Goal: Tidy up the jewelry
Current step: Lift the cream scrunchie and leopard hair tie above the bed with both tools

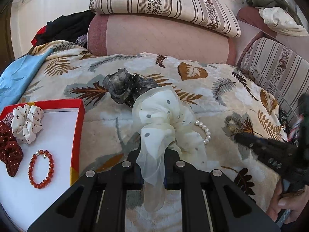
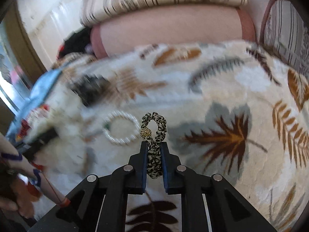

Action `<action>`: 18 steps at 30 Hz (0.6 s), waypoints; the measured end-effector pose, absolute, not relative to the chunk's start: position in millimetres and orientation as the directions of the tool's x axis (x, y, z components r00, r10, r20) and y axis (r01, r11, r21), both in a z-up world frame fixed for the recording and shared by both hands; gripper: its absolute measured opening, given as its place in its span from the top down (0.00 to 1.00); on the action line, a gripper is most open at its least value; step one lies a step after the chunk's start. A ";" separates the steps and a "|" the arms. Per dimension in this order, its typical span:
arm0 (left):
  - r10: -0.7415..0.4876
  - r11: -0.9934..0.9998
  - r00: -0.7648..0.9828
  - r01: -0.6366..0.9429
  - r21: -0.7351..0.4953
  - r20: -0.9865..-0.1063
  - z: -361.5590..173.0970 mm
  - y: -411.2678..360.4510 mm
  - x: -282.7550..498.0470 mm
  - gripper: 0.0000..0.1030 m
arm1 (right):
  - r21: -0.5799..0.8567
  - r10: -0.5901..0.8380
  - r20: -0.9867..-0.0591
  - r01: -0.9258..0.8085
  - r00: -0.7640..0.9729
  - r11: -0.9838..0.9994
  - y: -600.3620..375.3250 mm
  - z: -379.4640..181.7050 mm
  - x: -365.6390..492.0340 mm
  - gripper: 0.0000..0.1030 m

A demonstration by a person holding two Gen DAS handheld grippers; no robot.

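Observation:
My left gripper [image 1: 152,151] is shut on a sheer cream scrunchie with grey dots [image 1: 164,119], which lies partly over a pearl bracelet [image 1: 205,131] on the leaf-print blanket. A grey-black scrunchie [image 1: 127,88] sits just behind it. A red-edged box [image 1: 77,127] at left holds a white printed scrunchie [image 1: 27,123], a dark red dotted scrunchie [image 1: 9,150] and a red bead bracelet [image 1: 41,169]. My right gripper [image 2: 154,145] is shut on a zebra-print hair tie with a gold bead [image 2: 154,129]; the pearl bracelet [image 2: 120,127] lies left of it.
Striped and pink cushions [image 1: 160,31] back the blanket. A blue cloth [image 1: 17,85] lies at far left. The right gripper's black body [image 1: 270,152] and a hand [image 1: 285,203] show at the right edge of the left wrist view. Dark clothes [image 1: 65,27] are piled behind.

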State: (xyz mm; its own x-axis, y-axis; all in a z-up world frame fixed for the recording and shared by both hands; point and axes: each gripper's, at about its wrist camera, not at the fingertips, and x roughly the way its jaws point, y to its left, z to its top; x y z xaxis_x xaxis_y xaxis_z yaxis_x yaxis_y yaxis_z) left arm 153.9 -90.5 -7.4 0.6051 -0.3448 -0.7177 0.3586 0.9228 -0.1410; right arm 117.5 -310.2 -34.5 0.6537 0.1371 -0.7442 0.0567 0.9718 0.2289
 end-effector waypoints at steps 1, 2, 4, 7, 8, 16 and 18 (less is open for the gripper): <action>-0.345 0.922 0.606 0.360 -0.140 -0.717 -7.7 -90.8 153.8 0.87 | 0.228 0.139 -0.728 0.046 0.671 0.973 -308.3 -29.0 117.0 0.87; -0.344 0.922 0.606 0.361 -0.138 -0.717 -8.0 -91.6 153.6 0.87 | 0.227 0.141 -0.719 0.039 0.680 0.973 -307.4 -25.8 117.1 0.87; -0.340 0.923 0.607 0.363 -0.130 -0.718 -8.7 -92.8 153.7 0.87 | 0.236 0.154 -0.708 0.025 0.689 0.971 -304.2 -22.7 117.7 0.87; -0.335 0.923 0.609 0.365 -0.120 -0.719 -8.9 -94.2 153.8 0.87 | 0.240 0.158 -0.714 0.027 0.682 0.970 -302.4 -24.1 119.7 0.86; -0.332 0.923 0.611 0.366 -0.116 -0.718 -8.6 -94.5 153.6 0.87 | 0.251 0.167 -0.714 0.026 0.680 0.968 -302.9 -24.5 120.7 0.86; -0.306 0.927 0.637 0.369 -0.069 -0.707 -7.7 -99.4 149.4 0.87 | 0.266 0.182 -0.707 0.019 0.684 0.964 -301.3 -25.0 118.8 0.86; -0.301 0.925 0.644 0.375 -0.053 -0.703 -7.1 -101.3 147.6 0.87 | 0.267 0.183 -0.706 0.018 0.685 0.964 -301.3 -25.0 118.8 0.86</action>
